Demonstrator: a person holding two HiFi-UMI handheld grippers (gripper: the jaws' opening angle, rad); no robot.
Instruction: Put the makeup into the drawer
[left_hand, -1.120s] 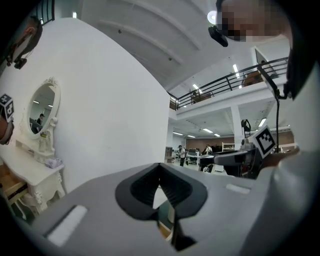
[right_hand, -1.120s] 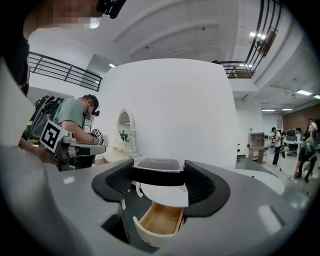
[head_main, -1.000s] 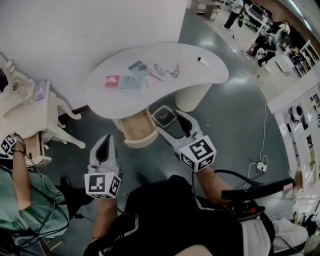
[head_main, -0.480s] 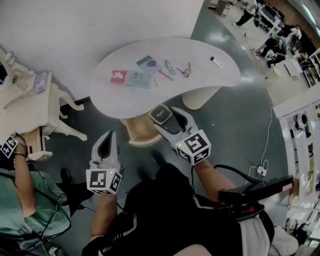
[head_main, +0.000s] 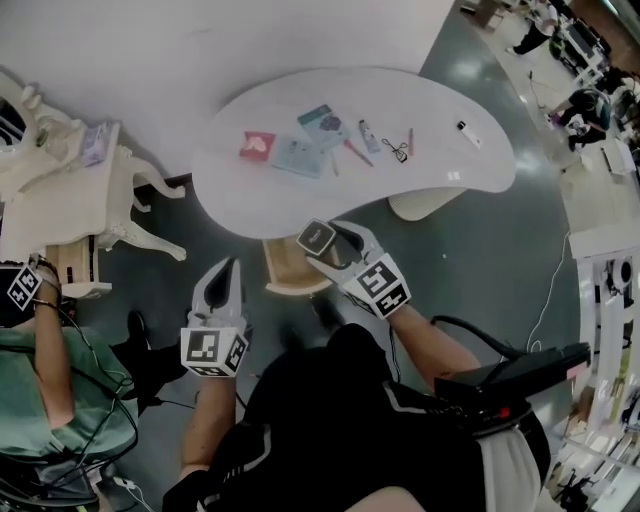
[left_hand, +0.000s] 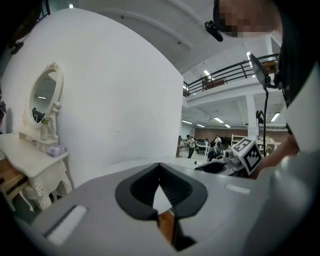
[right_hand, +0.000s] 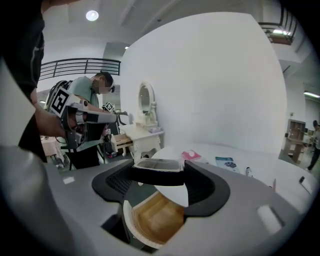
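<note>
My right gripper (head_main: 322, 241) is shut on a flat black makeup compact (head_main: 315, 237), held across its jaws just above the open wooden drawer (head_main: 287, 268) under the white table (head_main: 230, 200). In the right gripper view the compact (right_hand: 157, 165) spans both pads, with the drawer (right_hand: 155, 217) right below. More makeup lies on the table: a pink case (head_main: 256, 146), two teal palettes (head_main: 322, 122), pencils and a tube. My left gripper (head_main: 231, 266) hangs left of the drawer, jaws together and nothing in them; its tips (left_hand: 159, 167) meet.
A white vanity dresser (head_main: 70, 205) stands at the left. Another person in green (head_main: 45, 380) with a marker cube is beside it. A black stand (head_main: 520, 372) and a floor cable (head_main: 545, 300) are at the right. A white wall lies behind the table.
My right gripper has come down and forward with the compact, closer over the drawer. The left gripper has sunk and moved forward a little toward the table.
</note>
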